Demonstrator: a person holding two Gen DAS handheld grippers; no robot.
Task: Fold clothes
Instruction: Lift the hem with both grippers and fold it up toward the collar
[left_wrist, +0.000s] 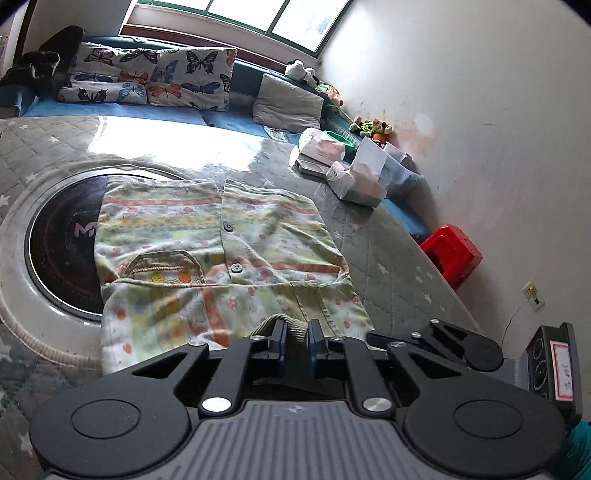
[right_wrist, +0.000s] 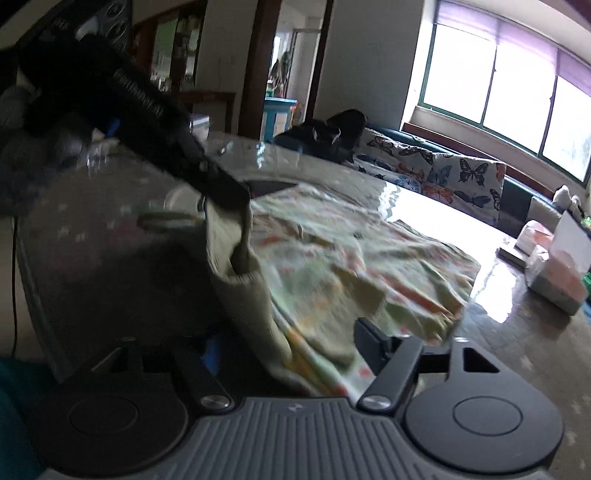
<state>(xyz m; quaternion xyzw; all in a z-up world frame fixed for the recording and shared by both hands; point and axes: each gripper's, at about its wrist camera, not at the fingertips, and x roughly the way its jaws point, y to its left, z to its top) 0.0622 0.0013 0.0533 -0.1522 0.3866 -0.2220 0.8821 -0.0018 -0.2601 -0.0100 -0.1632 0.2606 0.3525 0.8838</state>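
Observation:
A child's patterned shirt (left_wrist: 229, 240) with buttons and a small pocket lies spread on the glass-topped table (left_wrist: 388, 266). My left gripper (left_wrist: 295, 336) is shut on its ribbed olive cuff (left_wrist: 295, 328) at the near edge. In the right wrist view that gripper (right_wrist: 236, 199) holds the cuff (right_wrist: 236, 254) lifted above the table, so the cloth hangs from it. My right gripper (right_wrist: 290, 350) stands wide, with the shirt (right_wrist: 351, 258) draped between its fingers. The cloth hides part of the left pad, and neither pad visibly presses on it. One of the right gripper's fingers (left_wrist: 384, 336) shows beside the shirt's near right corner.
A round black hob (left_wrist: 62, 236) is set into the table under the shirt's left side, with a ribbed hose (left_wrist: 44, 343) beside it. Tissue packs and boxes (left_wrist: 354, 181) crowd the far right corner. A red stool (left_wrist: 452, 254) stands by the wall, and butterfly cushions (left_wrist: 147, 77) line the sofa.

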